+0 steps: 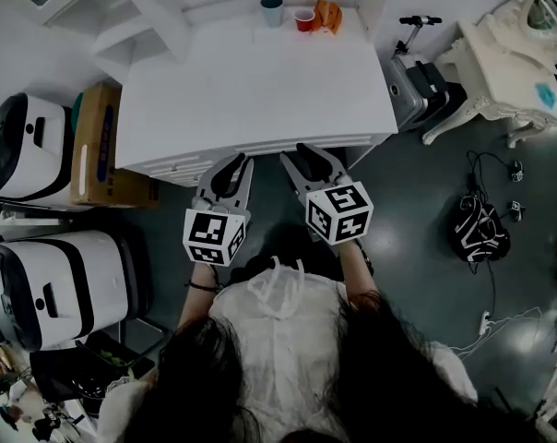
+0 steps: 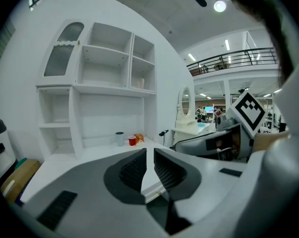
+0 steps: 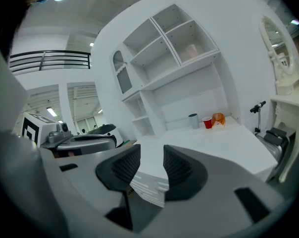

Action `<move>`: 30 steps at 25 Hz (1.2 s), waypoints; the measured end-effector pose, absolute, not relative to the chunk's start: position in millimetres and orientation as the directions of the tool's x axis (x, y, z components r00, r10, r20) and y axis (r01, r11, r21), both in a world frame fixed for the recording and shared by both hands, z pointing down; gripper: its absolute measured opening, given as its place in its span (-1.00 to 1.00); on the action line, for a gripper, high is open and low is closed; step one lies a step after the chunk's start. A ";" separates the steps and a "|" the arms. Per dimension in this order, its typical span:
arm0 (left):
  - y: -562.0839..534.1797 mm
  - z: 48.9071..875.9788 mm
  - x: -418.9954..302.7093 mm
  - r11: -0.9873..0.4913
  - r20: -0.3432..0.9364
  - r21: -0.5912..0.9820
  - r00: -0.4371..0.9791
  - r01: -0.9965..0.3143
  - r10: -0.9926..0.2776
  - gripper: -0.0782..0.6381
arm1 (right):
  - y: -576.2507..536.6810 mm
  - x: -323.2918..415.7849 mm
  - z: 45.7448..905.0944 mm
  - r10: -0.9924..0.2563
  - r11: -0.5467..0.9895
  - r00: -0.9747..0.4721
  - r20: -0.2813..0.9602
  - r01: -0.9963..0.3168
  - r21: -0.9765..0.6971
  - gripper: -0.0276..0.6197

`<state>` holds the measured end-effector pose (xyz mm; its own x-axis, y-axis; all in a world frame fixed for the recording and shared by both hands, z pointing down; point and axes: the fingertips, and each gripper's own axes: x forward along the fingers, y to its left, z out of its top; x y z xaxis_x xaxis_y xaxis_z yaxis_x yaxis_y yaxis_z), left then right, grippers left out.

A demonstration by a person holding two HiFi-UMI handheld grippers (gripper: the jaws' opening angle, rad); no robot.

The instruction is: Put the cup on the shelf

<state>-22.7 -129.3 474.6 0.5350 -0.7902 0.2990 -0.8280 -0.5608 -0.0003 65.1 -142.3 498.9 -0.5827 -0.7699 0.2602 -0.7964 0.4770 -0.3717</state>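
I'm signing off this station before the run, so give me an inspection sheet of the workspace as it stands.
Surface: white table, things only at its far edge.
Job's things: blue-grey cup and red cup side by side at the far edge; shelf unit behind them.
Clutter: orange object beside the red cup.
Grippers: left gripper and right gripper at the near edge, fingers narrowly apart, nothing between them.
Cables: loose cables on the floor at the right.
Surroundings: cardboard box and two white machines at the left; scooter and white dressing table at the right.
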 end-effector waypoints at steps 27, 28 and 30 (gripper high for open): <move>35.8 504.6 -204.4 -0.643 0.260 0.095 0.642 -0.760 -0.721 -0.66 | 51.1 -127.0 527.0 -0.803 0.377 -0.479 0.353 -0.869 -0.321 -0.55; 39.5 505.1 -203.1 -0.649 0.258 0.098 0.649 -0.754 -0.716 -0.66 | 55.2 -126.6 527.0 -0.806 0.373 -0.473 0.355 -0.873 -0.316 -0.56; 47.1 505.7 -200.4 -0.661 0.255 0.104 0.662 -0.744 -0.705 -0.66 | 63.5 -125.2 527.2 -0.810 0.364 -0.461 0.362 -0.880 -0.305 -0.57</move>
<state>-200.4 47.1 505.7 0.6619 -0.7048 0.2552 -0.7435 -0.6606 0.1039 -125.2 63.5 527.2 -0.4609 -0.8105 0.3615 -0.8799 0.3643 -0.3052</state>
